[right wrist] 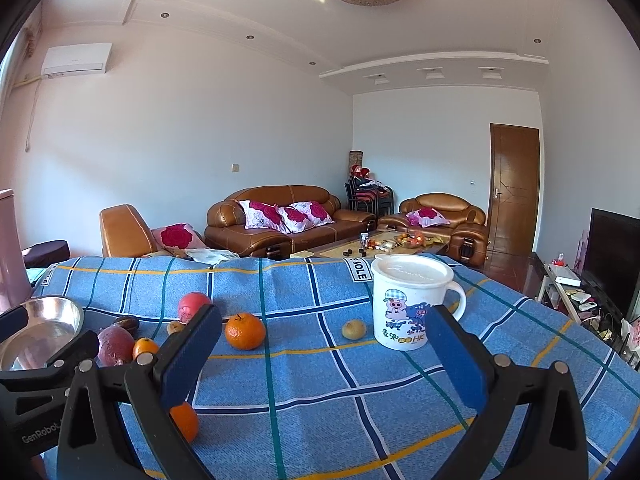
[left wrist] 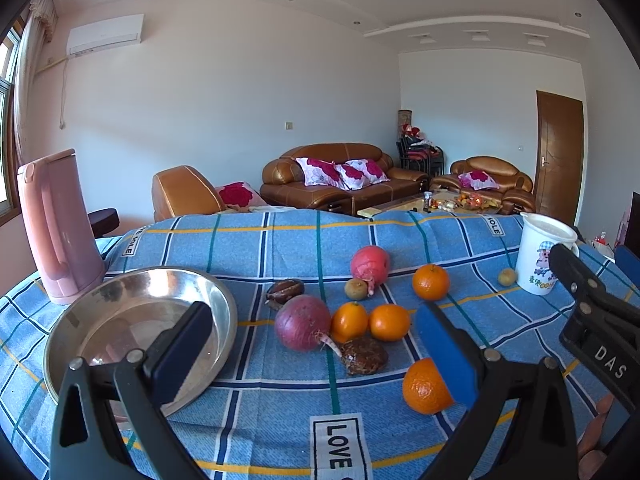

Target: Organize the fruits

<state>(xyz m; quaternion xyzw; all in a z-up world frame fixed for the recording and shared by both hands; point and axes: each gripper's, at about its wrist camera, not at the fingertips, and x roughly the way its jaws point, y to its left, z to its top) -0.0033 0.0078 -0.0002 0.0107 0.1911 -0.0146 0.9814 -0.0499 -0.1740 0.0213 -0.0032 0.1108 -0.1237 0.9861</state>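
Both the left hand-held gripper (left wrist: 320, 344) and the right hand-held gripper (right wrist: 324, 352) gape wide over the table (left wrist: 280, 240), holding nothing. Oranges (left wrist: 389, 322), a red onion (left wrist: 303, 322) and a pink fruit (left wrist: 370, 264) lie loose on the checked cloth beside the steel bowl (left wrist: 80, 320) (nothing in it). A pink kettle (left wrist: 56, 224) stands behind the bowl, and a lidded white mug (right wrist: 412, 304) stands just ahead of the right gripper's right finger.

Home living room: leather sofas (left wrist: 344, 176), television (right wrist: 614, 256).
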